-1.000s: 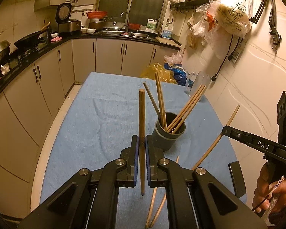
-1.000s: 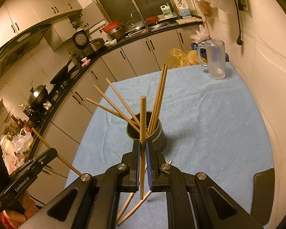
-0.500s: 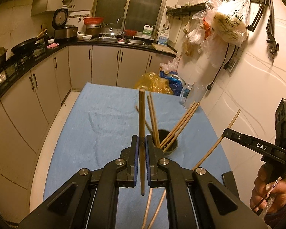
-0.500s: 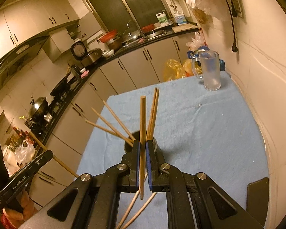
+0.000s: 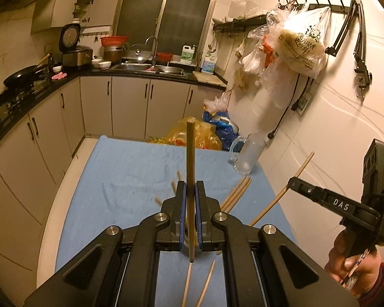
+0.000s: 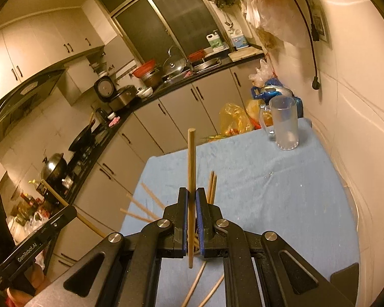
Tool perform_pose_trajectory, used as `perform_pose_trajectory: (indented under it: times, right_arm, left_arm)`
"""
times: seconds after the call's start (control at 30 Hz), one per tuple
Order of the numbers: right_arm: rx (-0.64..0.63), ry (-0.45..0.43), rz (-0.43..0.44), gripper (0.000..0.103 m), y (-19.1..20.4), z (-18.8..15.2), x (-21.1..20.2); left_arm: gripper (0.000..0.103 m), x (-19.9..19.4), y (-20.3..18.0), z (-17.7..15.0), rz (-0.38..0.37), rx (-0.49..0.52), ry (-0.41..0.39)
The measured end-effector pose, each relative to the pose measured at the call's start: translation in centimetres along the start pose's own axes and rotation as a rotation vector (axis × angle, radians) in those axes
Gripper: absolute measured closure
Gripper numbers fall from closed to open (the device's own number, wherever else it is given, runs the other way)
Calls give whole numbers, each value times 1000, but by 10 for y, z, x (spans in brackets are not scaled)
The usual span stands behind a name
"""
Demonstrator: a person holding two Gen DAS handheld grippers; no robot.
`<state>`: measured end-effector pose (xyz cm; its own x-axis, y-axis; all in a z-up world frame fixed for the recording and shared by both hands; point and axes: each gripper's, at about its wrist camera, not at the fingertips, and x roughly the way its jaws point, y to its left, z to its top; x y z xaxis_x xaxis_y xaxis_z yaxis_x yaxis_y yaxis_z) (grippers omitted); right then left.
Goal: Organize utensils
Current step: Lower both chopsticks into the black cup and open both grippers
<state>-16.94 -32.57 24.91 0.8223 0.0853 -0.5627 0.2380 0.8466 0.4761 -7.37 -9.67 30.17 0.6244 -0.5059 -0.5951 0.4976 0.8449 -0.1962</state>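
My left gripper [image 5: 190,192] is shut on a wooden chopstick [image 5: 191,158] held upright. My right gripper [image 6: 191,194] is shut on another upright chopstick [image 6: 191,161]. The right gripper also shows in the left wrist view [image 5: 291,182], its chopstick [image 5: 294,176] slanting. The left gripper shows in the right wrist view [image 6: 73,211]. The dark holder cup is hidden behind the fingers; only the tips of its chopsticks [image 5: 236,194] [image 6: 212,186] stick out. Two loose chopsticks [image 5: 197,289] [image 6: 202,289] lie on the blue cloth [image 5: 130,168] below the grippers.
A frosted glass mug [image 6: 284,125] [image 5: 248,156] stands at the far right of the table by the wall. Plastic bags [image 5: 197,135] sit beyond the far edge. Kitchen cabinets and counter [image 5: 130,74] run along the left and back.
Both grippers have risen and tilted up with their chopsticks. The holder cup has slipped out of sight behind the fingers, and more of the far kitchen shows.
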Motion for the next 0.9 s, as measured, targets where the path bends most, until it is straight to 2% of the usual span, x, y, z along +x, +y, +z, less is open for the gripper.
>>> perform_pose_trajectory:
  times: [0.23, 0.47, 0.73, 0.9]
  right_arm:
    - [6, -14, -38, 97, 1, 16, 19]
    - [11, 4, -81, 97, -5, 16, 44]
    - [7, 99, -80, 96, -9, -3, 77]
    - [18, 144, -66, 95, -12, -8, 87]
  left_arm:
    - [97, 32, -6, 19, -11, -15, -8]
    - [97, 67, -4, 8, 3, -31, 35]
    - [97, 92, 6, -10, 26, -43, 100]
    - [97, 94, 6, -12, 29, -30, 103]
